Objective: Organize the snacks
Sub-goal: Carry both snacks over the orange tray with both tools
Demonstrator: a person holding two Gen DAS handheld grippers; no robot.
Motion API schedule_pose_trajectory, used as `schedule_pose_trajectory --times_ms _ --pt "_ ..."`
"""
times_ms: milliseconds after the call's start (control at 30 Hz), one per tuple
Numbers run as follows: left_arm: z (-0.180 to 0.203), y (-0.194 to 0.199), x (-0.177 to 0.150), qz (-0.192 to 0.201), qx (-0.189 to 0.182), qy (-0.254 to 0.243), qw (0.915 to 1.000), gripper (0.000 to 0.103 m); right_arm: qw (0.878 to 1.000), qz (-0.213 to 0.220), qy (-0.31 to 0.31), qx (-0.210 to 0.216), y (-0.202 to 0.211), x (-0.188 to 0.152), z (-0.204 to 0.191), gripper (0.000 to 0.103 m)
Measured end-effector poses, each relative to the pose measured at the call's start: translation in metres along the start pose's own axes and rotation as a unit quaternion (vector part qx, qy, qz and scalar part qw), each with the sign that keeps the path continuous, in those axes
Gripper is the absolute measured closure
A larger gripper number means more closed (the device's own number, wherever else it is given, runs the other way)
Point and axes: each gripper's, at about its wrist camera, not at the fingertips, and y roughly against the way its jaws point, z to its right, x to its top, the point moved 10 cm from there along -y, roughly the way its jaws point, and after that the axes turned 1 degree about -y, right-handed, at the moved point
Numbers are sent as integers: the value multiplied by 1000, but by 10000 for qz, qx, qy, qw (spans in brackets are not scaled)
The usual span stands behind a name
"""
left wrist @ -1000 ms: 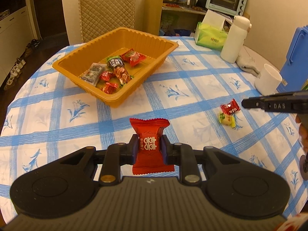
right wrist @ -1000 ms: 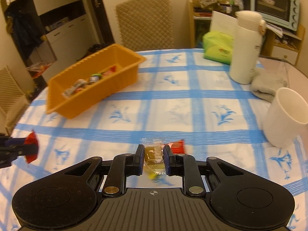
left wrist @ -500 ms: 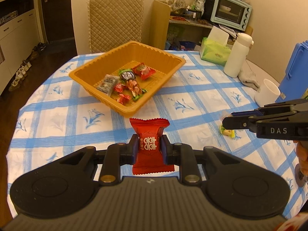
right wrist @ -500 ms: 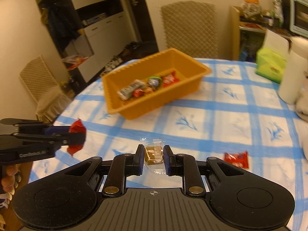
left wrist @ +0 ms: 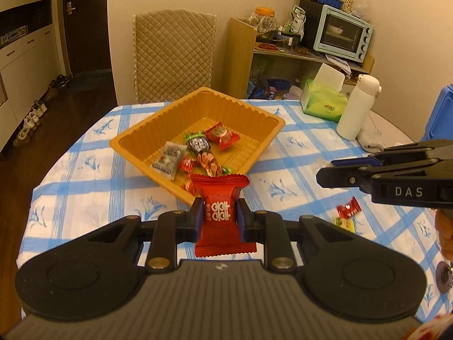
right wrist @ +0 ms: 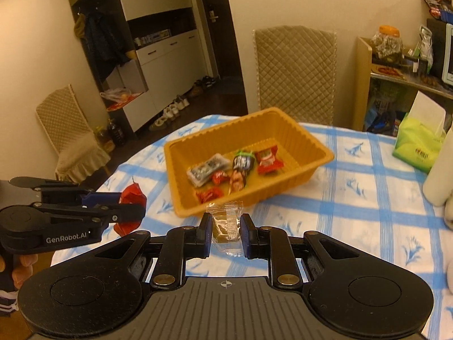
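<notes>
Both clamped: left gripper (left wrist: 219,216) on upright red foil snack packet (left wrist: 220,215), right gripper (right wrist: 226,231) on clear-wrapped brown candy (right wrist: 225,224), ribbed orange plastic tray (right wrist: 294,134) just beyond, slightly nearer the left.

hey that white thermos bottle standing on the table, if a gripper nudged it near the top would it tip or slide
The white bottle is tall and narrow, so a push near its cap would probably tip it rather than slide it. The tablecloth under it likely adds drag at the base. Its smooth round body looks slippery, and once down it may roll.
</notes>
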Motion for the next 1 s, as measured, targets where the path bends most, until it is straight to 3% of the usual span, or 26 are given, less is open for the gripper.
schedule_pose_trajectory --times_ms 700,1000 --pt "-26 -79 62 -55 81 -70 9999 81 9990 203 -220 -324 -82 75 50 82" --pt "-35 -119 77 -205 168 -88 9996 81 9984 87 -267 -496 -119 86 80 82"
